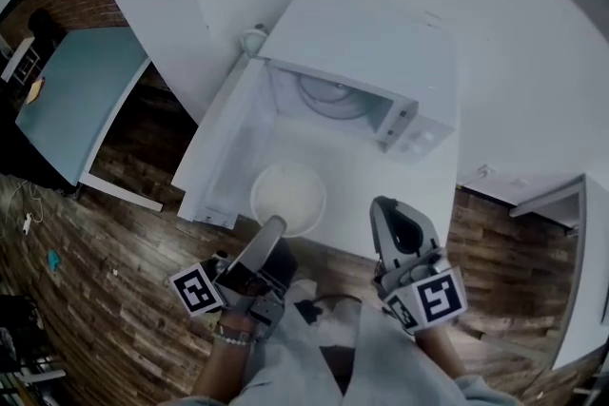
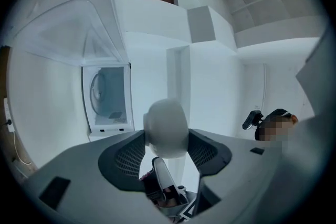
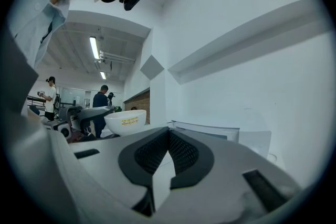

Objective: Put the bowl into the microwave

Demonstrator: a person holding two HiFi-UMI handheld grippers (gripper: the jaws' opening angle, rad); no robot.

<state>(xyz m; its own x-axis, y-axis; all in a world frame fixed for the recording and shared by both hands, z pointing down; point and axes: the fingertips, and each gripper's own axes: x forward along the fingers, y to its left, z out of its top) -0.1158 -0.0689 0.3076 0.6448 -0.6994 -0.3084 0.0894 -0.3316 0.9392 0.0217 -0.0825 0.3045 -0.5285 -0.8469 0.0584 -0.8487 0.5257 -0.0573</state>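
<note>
A white bowl [image 1: 288,198] hangs just in front of the open microwave [image 1: 362,62], over the white counter. My left gripper [image 1: 273,225] is shut on the bowl's near rim. In the left gripper view the bowl [image 2: 166,128] fills the gap between the jaws of the left gripper [image 2: 166,136], and the microwave cavity [image 2: 105,99] lies ahead to the left. My right gripper [image 1: 383,204] hovers to the right of the bowl, shut and holding nothing. In the right gripper view the right gripper [image 3: 169,131] has its jaws together, with the bowl [image 3: 125,122] off to the left.
The microwave door [image 1: 224,147] stands swung open to the left, and the glass turntable [image 1: 328,100] shows inside. A blue-green table [image 1: 76,100] stands on the wood floor [image 1: 95,299] at left. White cabinets [image 1: 571,233] are at right. People [image 3: 100,99] stand far off.
</note>
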